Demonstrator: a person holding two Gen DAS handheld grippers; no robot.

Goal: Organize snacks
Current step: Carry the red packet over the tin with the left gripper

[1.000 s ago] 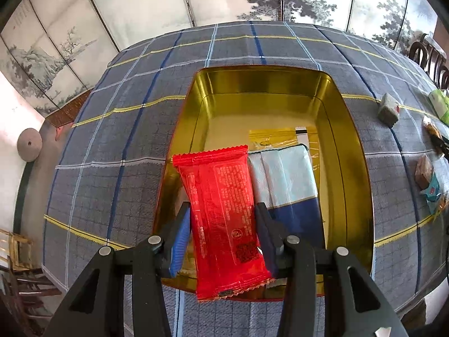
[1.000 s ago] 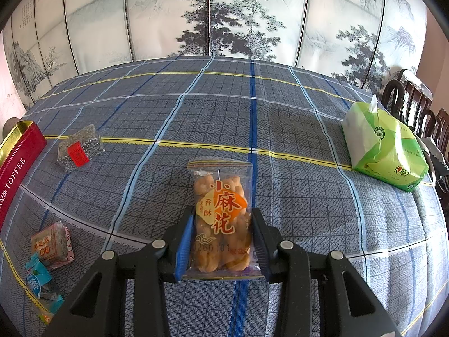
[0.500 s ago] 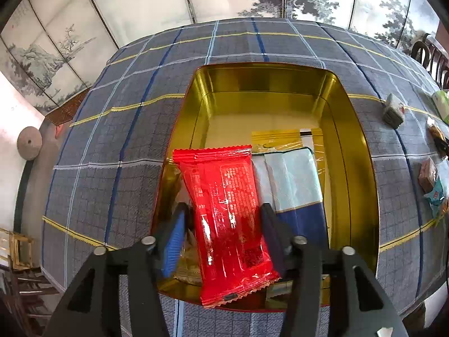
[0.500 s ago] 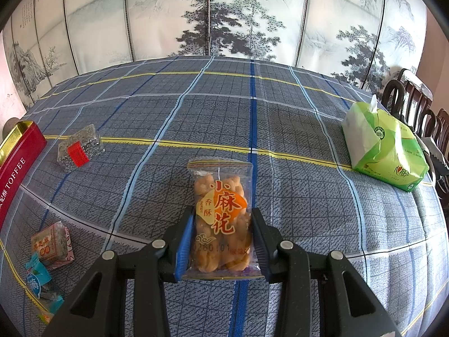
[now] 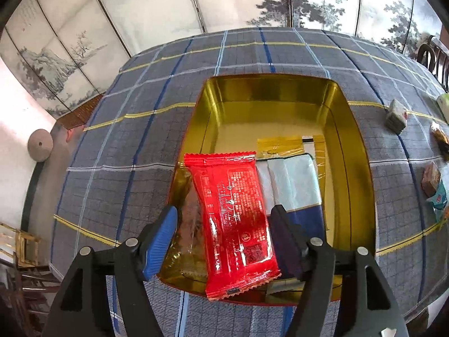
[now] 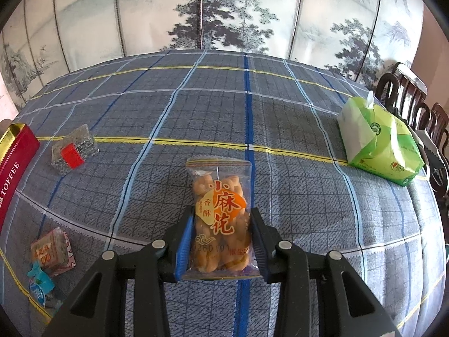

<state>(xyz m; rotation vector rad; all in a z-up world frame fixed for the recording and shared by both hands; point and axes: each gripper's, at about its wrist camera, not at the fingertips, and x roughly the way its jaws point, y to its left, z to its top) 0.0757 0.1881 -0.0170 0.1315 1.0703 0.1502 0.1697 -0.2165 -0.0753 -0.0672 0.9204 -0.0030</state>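
Note:
A gold-lined toffee tin [image 5: 350,151] stands open on the checked tablecloth. A red snack packet [image 5: 233,216] lies at its near edge, partly over the rim, beside a blue-and-white packet [image 5: 294,185] and a yellow packet [image 5: 283,146]. My left gripper [image 5: 224,224] is open around the red packet, jaws apart from its sides. My right gripper [image 6: 221,241] is shut on a clear bag of fried dough twists [image 6: 220,216], at the tablecloth. The tin's red side [image 6: 14,163] shows at the left of the right wrist view.
Loose snacks lie on the cloth: a clear packet with a red label [image 6: 73,151], a small pink-wrapped cake [image 6: 53,250], a blue wrapper [image 6: 39,283]. A green tissue pack [image 6: 378,146] sits at the right, with wooden chairs [image 6: 415,104] behind. A painted screen stands behind the table.
My left gripper has opened and let go of the red packet, which now rests on the tin's near edge. The left gripper has drawn back a little. The right gripper has not moved.

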